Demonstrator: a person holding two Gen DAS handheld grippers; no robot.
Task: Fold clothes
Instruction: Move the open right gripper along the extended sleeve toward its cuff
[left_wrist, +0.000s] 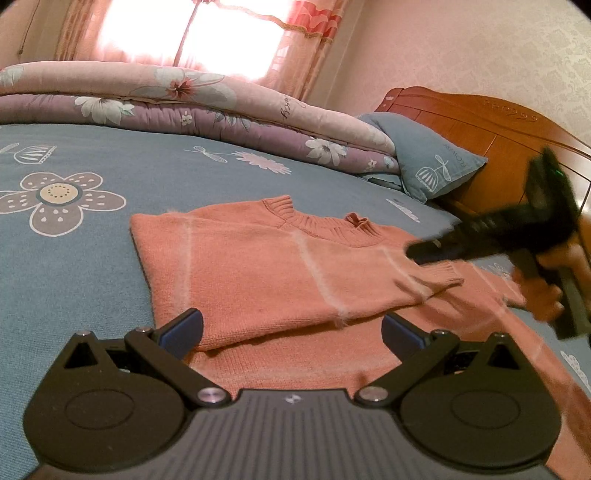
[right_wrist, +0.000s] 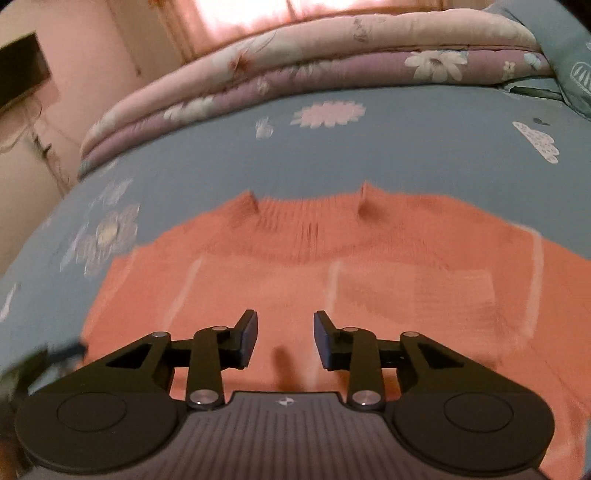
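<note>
My left gripper (left_wrist: 291, 330) has its jaws spread wide, holding nothing; the blue pads hover just above the near folded edge of a salmon-pink knit sweater (left_wrist: 266, 266), and I cannot tell whether they touch it. The sweater lies flat on the bed (left_wrist: 110, 155), on a blue sheet printed with flowers, its ribbed collar pointing toward twelve o'clock. One sleeve is folded across the body, its cuff (left_wrist: 448, 275) lying at about three o'clock.

My right gripper (right_wrist: 284, 341) has its jaws partly apart, also empty, poised over the middle of the sweater (right_wrist: 258, 280) with the collar (right_wrist: 310, 218) at twelve o'clock. This view is smeared by motion, so the knit and its pale stripes are hard to make out.

In the left view the right gripper (left_wrist: 417, 253) shows at three o'clock as a dark blur, with a hand (left_wrist: 550, 291) on its handle, partly cut off by the frame edge. A folded floral quilt (left_wrist: 192, 107) and a blue pillow (left_wrist: 424, 155) lie beyond, against a wooden headboard (left_wrist: 480, 125).
</note>
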